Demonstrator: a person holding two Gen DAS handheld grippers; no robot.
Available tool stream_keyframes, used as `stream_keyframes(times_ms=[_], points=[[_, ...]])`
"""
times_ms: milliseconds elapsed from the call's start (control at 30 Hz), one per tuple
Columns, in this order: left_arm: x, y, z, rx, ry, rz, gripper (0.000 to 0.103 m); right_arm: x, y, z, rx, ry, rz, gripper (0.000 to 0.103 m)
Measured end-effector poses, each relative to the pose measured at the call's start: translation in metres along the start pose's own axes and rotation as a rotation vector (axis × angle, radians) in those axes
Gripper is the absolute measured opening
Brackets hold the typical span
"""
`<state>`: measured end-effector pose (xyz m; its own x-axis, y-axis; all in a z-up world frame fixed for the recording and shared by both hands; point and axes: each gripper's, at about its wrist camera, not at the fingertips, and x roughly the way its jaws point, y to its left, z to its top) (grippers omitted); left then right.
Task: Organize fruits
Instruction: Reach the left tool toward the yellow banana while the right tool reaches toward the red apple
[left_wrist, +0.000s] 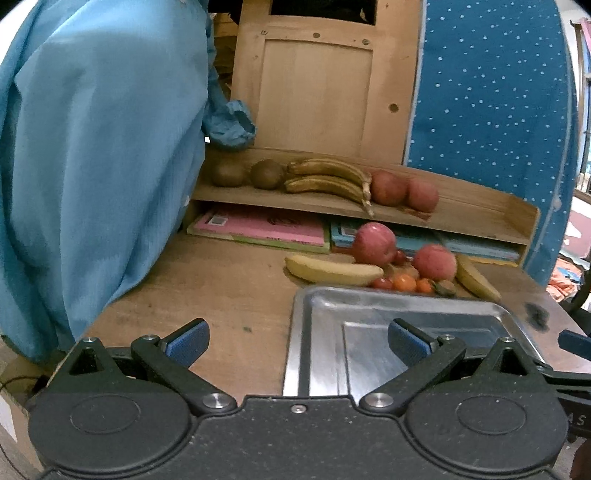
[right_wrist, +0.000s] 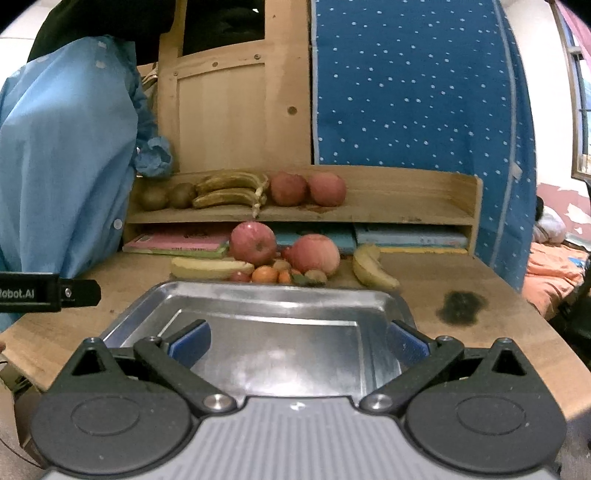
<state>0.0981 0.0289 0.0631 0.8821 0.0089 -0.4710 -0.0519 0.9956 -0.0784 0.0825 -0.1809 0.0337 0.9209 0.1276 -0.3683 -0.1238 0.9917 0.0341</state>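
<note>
Both the left gripper (left_wrist: 297, 341) and right gripper (right_wrist: 299, 341) are held wide open and empty over a metal tray (right_wrist: 258, 295). Loose fruits (right_wrist: 284, 254) are piled just beyond it, below a wooden shelf (right_wrist: 406, 214).

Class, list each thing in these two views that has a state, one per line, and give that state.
Left gripper: open, holding nothing.
Right gripper: open, holding nothing.
Metal tray: empty, flat on the table.
Shelf bananas: browned, lying on the shelf.
Table bananas: yellow, lying loose behind the tray.
Table apples: whole, resting on the table.
Kiwis: whole, on the shelf.
</note>
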Motion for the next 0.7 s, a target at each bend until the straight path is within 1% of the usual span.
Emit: stream_keyframes(times_ms=[200,400,700], points=[[0.030,0.005,0.028,0.025,0.003,0.008,0.102,0.026,-0.005,0.021,-0.063,-0.027,0.048,0.103],[0.067,0.007,0.047,0.051,0.032,-0.005,0.102,0.051,-0.015,0.045,-0.099,-0.005,0.059,0.103],[0.117,0.005,0.062,0.078,0.095,-0.030,0.102,0.097,-0.015,0.073,-0.161,0.032,0.069,0.103]])
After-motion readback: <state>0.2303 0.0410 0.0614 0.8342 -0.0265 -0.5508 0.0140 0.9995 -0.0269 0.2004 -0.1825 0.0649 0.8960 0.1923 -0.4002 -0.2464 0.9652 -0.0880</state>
